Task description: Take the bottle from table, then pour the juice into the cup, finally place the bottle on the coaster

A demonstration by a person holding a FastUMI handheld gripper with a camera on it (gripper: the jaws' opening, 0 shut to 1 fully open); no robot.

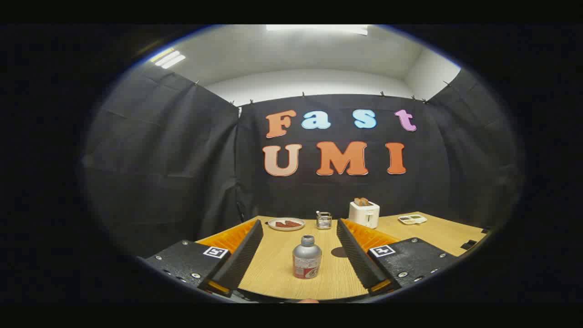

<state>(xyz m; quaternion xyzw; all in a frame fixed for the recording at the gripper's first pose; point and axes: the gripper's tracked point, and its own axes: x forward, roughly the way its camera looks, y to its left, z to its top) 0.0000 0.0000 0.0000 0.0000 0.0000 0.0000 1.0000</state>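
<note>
Right now we see one bottle (307,258) standing upright on the wooden counter (273,269), between the two fingers of our tool (300,226) and touching neither. It is a short, silvery metal bottle with rounded shoulders, a narrow threaded neck and no cap on it; a band of red and white wraps its lower half, though we cannot make out the print. The tool is spread wide and grasps nothing, its fingers apart on either side of the bottle. Just beside the right finger, a small dark round patch (339,252) lies flat on the counter, partly cut off by that finger; it may be the coaster, but we cannot tell for sure. Beyond the fingers, toward the back of the counter, we count one plate (286,223) with reddish slices on it, one small glass cup (324,220) with a metal handle or frame, one white toaster (364,213) with two slices of bread poking out of it, and one flat pale gadget (412,219) lying farther off to the right, too small for us to identify. A dark object (468,245) at the counter's far right edge is hard to make out.
</note>
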